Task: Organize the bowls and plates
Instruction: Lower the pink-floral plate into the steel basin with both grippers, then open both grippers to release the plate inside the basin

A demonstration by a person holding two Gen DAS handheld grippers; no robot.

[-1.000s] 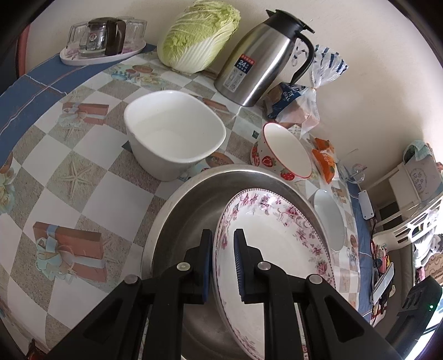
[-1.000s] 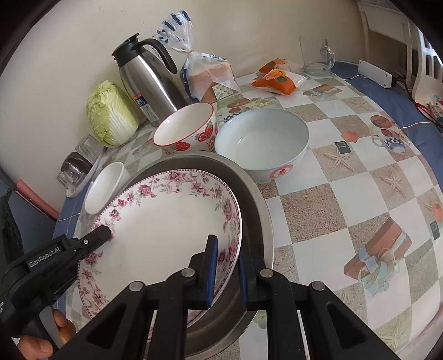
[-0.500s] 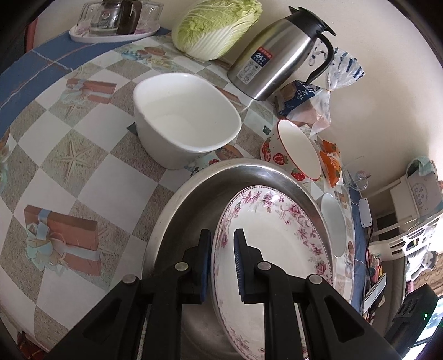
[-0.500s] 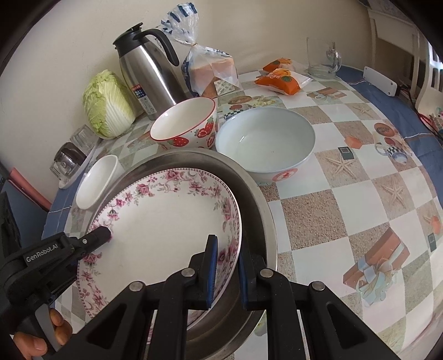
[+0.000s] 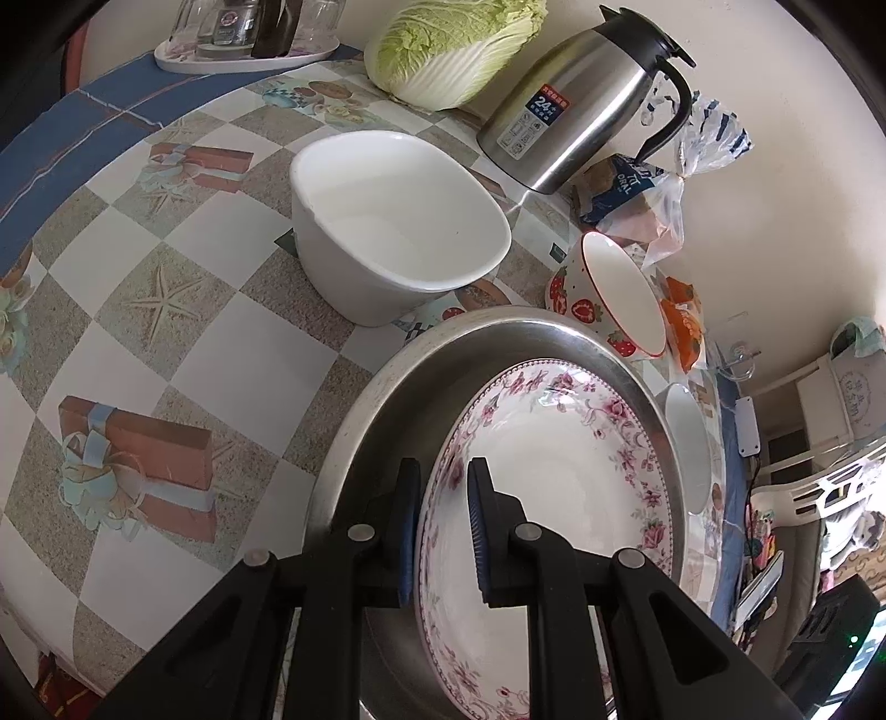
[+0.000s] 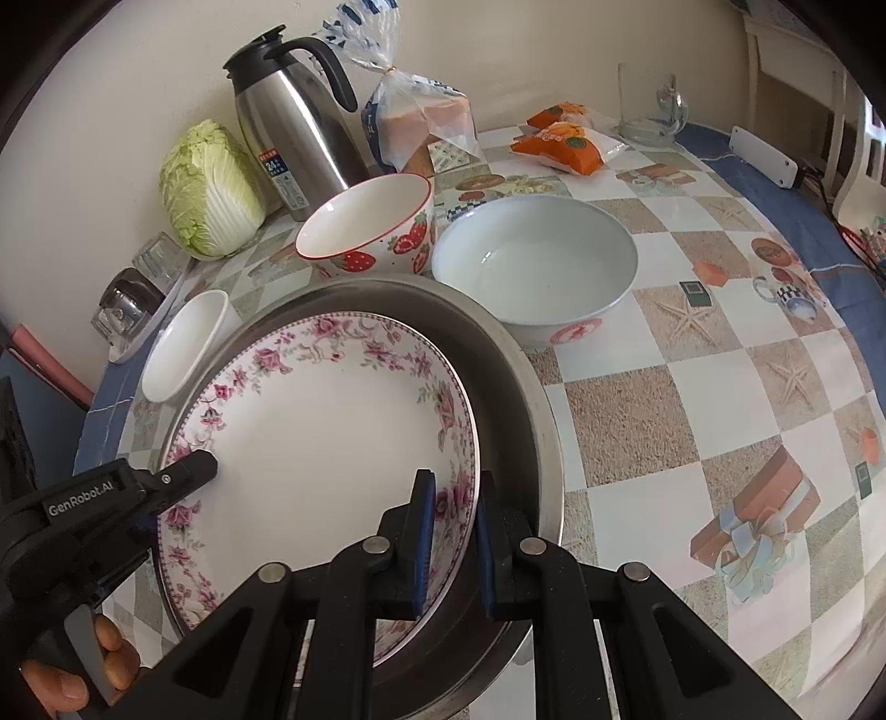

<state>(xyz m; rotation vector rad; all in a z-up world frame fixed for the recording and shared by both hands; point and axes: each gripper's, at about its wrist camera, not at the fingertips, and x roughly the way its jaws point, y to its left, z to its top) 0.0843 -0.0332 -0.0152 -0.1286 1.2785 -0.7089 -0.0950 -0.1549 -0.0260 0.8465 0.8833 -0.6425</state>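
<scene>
1. The left tongs (image 5: 441, 526) pinch the near rim of the flowered plate (image 5: 554, 471), one blue pad under the rim and one over it.
2. The right tongs (image 6: 452, 543) pinch the opposite rim of the same plate (image 6: 332, 443), pads pressed on either side of the floral edge.
3. In the right wrist view the left tongs (image 6: 194, 471) reach in from the lower left, their tips on the plate's rim, with a person's fingers (image 6: 72, 675) on the handle.
4. The plate sits inside the steel basin (image 5: 387, 421), tilted, its edge against the basin's wall (image 6: 526, 421).
5. Just beyond the left tongs, past the basin's rim, stands a white bowl (image 5: 393, 232) on the checked tablecloth (image 5: 166, 332).
6. Just past the right tongs and the basin stands a pale bowl with a red mark (image 6: 537, 266); beside it, touching or nearly touching, is a strawberry bowl (image 6: 371, 227).
7. A small white bowl (image 6: 188, 343) sits against the basin's far left edge in the right wrist view.
8. Farther off, near the wall, stand a steel jug (image 6: 299, 138), a cabbage (image 6: 210, 194) and a bag of bread (image 6: 421, 122).
9. Farthest from the right tongs are orange snack packets (image 6: 565, 144) and a glass mug (image 6: 653, 116); a tray of glasses (image 5: 249, 39) lies far from the left tongs.
</scene>
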